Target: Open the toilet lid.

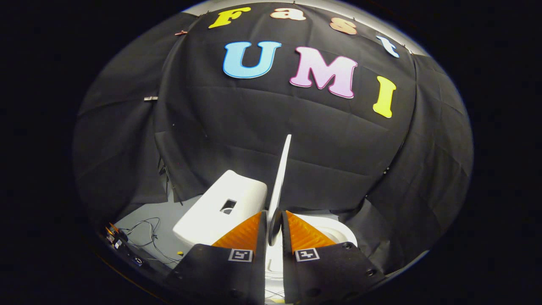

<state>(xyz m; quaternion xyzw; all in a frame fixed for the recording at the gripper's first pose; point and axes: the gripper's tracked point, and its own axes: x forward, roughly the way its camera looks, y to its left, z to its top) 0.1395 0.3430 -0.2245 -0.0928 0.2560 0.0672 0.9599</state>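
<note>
Toilet lid stands nearly upright, edge-on above the bowl and beside the tank, pinched between the gripper fingers closed narrow on its rim, so we're late in the lift; next, ease it back and let go.

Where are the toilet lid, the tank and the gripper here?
toilet lid (283, 169): gripper view, on its raised thin edge, above the fingers.
tank (220, 207): gripper view, on its white top.
gripper (274, 224): gripper view, midway between fingertips closed on the lid's lower edge.
</note>
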